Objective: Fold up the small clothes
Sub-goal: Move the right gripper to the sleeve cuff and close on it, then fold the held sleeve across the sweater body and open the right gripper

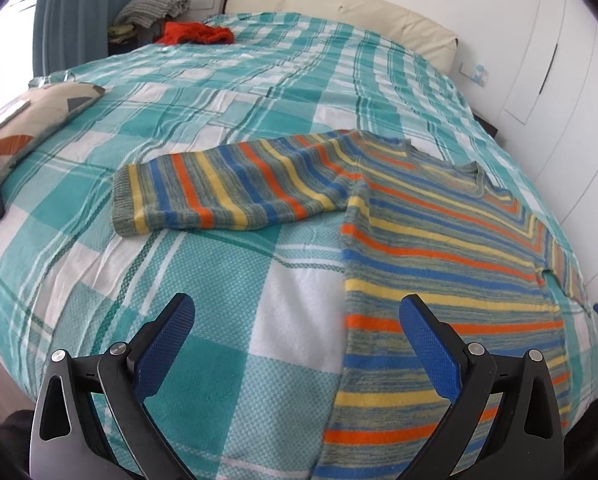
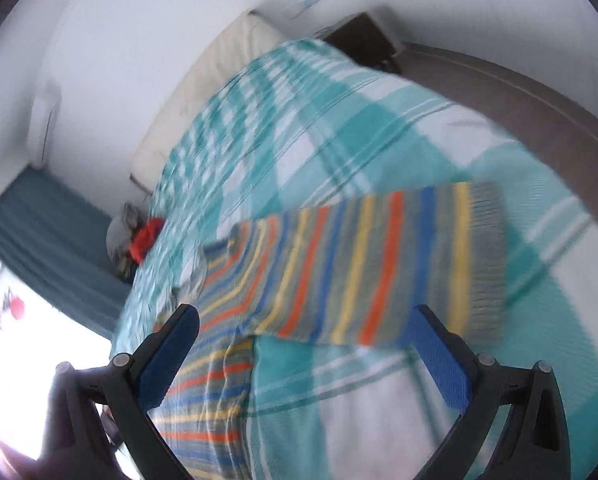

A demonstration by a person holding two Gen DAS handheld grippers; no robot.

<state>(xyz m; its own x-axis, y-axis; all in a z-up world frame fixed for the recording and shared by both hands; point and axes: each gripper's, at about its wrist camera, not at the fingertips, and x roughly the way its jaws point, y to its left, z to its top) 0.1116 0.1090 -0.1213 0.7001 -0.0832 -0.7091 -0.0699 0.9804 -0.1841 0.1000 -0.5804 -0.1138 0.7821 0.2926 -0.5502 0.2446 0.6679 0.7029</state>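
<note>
Here the striped sweater [image 1: 439, 280] lies flat and face up on the bed [image 1: 259, 80], its body running toward the bed's near edge and its neckline toward the headboard end. One sleeve [image 1: 227, 192] stretches out sideways toward the pillow [image 1: 39, 116] side; the other sleeve [image 2: 379, 264] reaches out the opposite way, toward the bed's far side edge, as my right wrist view shows through heavy blur.

My left gripper [image 1: 299, 340] hangs over the near edge with its jaws spread wide and nothing between them, one finger over bare bedspread, the other over the sweater's lower body. My right gripper [image 2: 307, 356] is likewise spread wide and empty, hovering just short of its sleeve.

I judge the step in hand is folding the sleeves in. To do it well, I should pinch each sleeve near its cuff [image 1: 123, 200], catching both knit layers but not the bedspread beneath, then lift only slightly and carry it straight across the chest so the stripes stay aligned. The knit looks thick and soft, so I'd close firmly and lay it down before releasing, smoothing toward the shoulder. The red garment [image 1: 199, 34] near the headboard corner can wait.
</note>
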